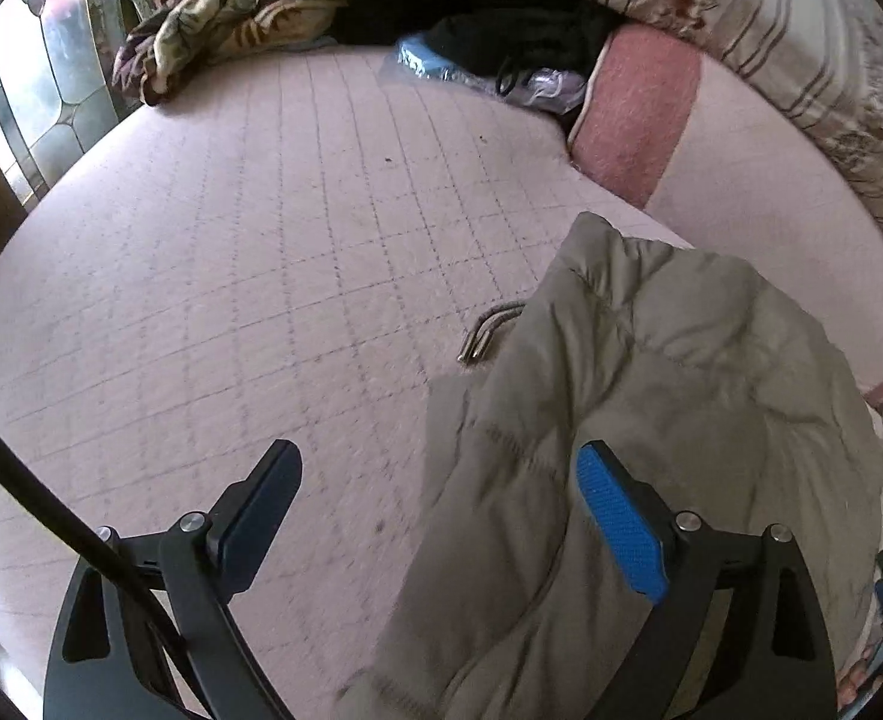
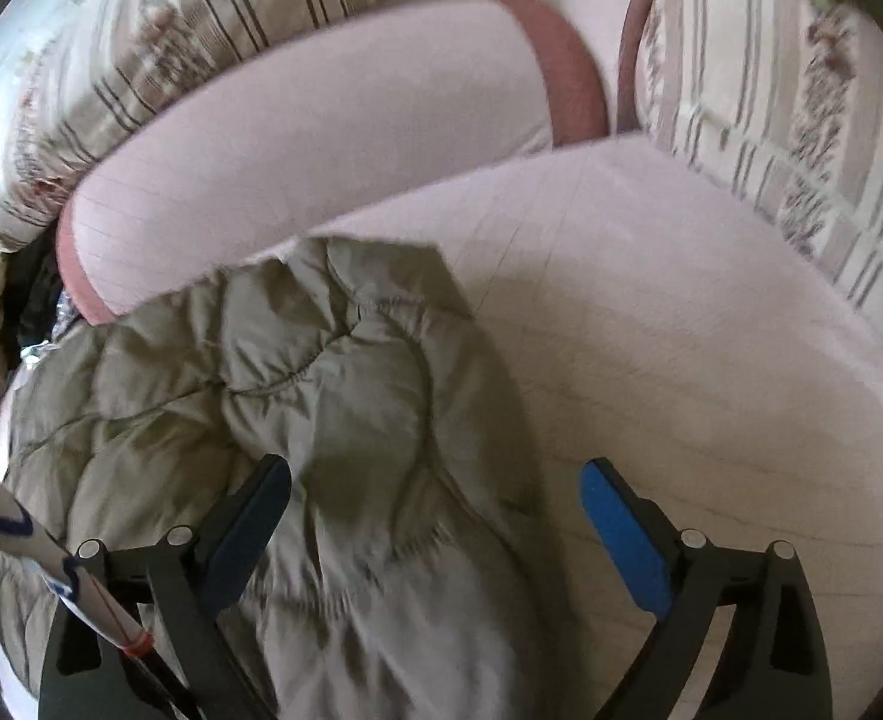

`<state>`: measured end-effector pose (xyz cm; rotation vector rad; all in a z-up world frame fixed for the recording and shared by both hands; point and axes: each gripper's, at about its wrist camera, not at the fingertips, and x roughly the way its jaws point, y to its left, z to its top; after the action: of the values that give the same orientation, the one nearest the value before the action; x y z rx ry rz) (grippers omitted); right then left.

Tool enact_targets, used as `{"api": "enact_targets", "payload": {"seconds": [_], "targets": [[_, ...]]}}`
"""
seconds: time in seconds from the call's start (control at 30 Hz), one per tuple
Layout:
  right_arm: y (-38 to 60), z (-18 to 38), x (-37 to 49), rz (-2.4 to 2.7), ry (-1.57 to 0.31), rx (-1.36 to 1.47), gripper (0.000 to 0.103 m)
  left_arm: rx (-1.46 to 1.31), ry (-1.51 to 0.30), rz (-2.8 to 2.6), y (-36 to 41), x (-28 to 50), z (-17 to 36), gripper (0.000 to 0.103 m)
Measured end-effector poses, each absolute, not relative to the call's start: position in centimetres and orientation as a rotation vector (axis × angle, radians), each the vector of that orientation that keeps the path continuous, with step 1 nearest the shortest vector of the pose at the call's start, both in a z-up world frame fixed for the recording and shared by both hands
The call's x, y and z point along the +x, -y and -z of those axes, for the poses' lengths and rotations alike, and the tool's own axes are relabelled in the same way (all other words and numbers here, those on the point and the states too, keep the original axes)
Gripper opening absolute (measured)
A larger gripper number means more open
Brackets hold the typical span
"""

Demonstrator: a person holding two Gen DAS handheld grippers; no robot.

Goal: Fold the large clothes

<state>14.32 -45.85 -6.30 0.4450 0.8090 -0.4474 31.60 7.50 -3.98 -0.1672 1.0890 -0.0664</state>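
An olive-grey quilted puffer jacket point(image 1: 639, 396) lies bunched on a pale pink quilted bed cover point(image 1: 249, 276). My left gripper point(image 1: 435, 480) is open above the cover, and the jacket's left edge reaches between its fingers. A striped cuff point(image 1: 489, 330) sticks out at the jacket's left side. In the right wrist view the jacket point(image 2: 297, 396) fills the lower left, and my right gripper point(image 2: 435, 492) is open above its right edge. Neither gripper holds anything.
A pink bolster pillow with rose ends point(image 1: 639, 114) point(image 2: 297, 144) lies behind the jacket. Striped floral bedding point(image 1: 801, 42) point(image 2: 789, 120) is piled beyond it. Dark clothes point(image 1: 489, 12), a blue packet point(image 1: 423, 60) and a patterned blanket point(image 1: 231, 18) lie at the far end.
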Motion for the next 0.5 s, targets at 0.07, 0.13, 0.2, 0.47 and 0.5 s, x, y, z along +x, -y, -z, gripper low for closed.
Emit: {"api": "enact_targets", "payload": {"seconds": [0.07, 0.13, 0.2, 0.47, 0.5], "targets": [[45.8, 5.6, 11.9, 0.458, -0.785, 0.417, 0.099, -0.140, -1.079, 0.044, -8.1, 30.4, 4.5, 0.093], [45.9, 6.0, 10.1, 0.476, -0.781, 0.404, 0.099, -0.117, -1.098, 0.019, -8.6, 29.9, 6.2, 0.094], [46.4, 7.7, 8.9, 0.503, -0.818, 0.403, 0.099, -0.148, -1.106, 0.017, -9.0, 29.7, 7.7, 0.094], [47.7, 10.8, 8.8, 0.524, -0.880, 0.512, 0.100, -0.073, -1.106, -0.021, -7.9, 29.9, 6.2, 0.094], [47.6, 10.3, 8.8, 0.529, -0.883, 0.491, 0.100, -0.076, -1.103, -0.014, -8.3, 29.7, 5.5, 0.094]]}}
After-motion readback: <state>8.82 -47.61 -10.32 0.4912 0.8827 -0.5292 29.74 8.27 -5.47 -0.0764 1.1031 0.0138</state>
